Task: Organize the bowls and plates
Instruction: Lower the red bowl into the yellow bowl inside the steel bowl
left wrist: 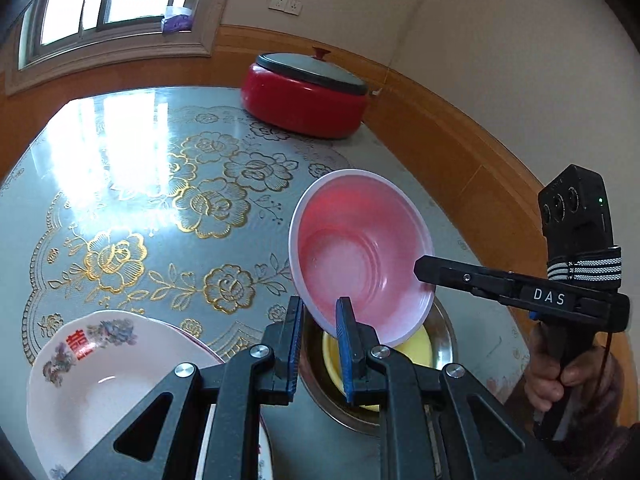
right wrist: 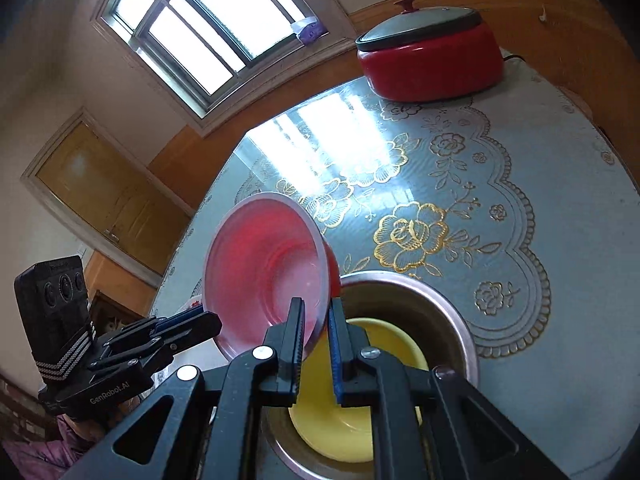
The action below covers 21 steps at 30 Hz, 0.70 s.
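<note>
Above the steel basin (right wrist: pixel 400 280) by the tabletop's (left wrist: pixel 180 248) near edge, tilted in the air: round translucent pink bowl (left wrist: pixel 360 248), faintly ribbed. Clamped at opposite rims by left gripper (left wrist: pixel 320 308) and right gripper (right wrist: pixel 316 308), fingers barely apart. Beneath, glossy yellow bowl (right wrist: pixel 360 432), partly hidden.

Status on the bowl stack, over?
Left tool and right tool both pinch the pink bowl by its rim. It hangs tilted over the steel bowl holding the yellow bowl. Nothing blocking.
</note>
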Available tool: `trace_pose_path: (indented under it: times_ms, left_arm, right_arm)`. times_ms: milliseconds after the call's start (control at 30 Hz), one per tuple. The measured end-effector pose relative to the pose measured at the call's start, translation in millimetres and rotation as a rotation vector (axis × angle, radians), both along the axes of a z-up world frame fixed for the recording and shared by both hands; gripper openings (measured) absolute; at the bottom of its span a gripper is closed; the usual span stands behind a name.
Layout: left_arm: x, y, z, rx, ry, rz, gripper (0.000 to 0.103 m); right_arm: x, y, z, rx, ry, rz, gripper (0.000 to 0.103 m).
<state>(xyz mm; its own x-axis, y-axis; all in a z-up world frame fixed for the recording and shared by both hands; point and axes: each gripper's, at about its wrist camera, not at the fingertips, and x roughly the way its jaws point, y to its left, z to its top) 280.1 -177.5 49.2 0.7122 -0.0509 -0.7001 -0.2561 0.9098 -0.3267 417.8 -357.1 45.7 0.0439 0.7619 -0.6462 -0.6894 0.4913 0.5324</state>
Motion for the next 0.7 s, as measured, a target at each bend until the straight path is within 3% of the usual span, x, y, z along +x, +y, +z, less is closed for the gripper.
trace_pose_path:
  times_ms: [267,700]
  left_arm:
    - [-3.8,-25.0,-12.6,-0.061,0.044,-0.081,0.016]
    - [5.6,-41.1,-36.0,-0.082,0.127,-0.090,0.016]
  right_arm:
    - [-16.1,-35.2,-18.3,-0.017,0.061,-0.037,0.013]
    - [-23.4,-53.2,-45.1,-0.063,0.135,-0.083,0.013]
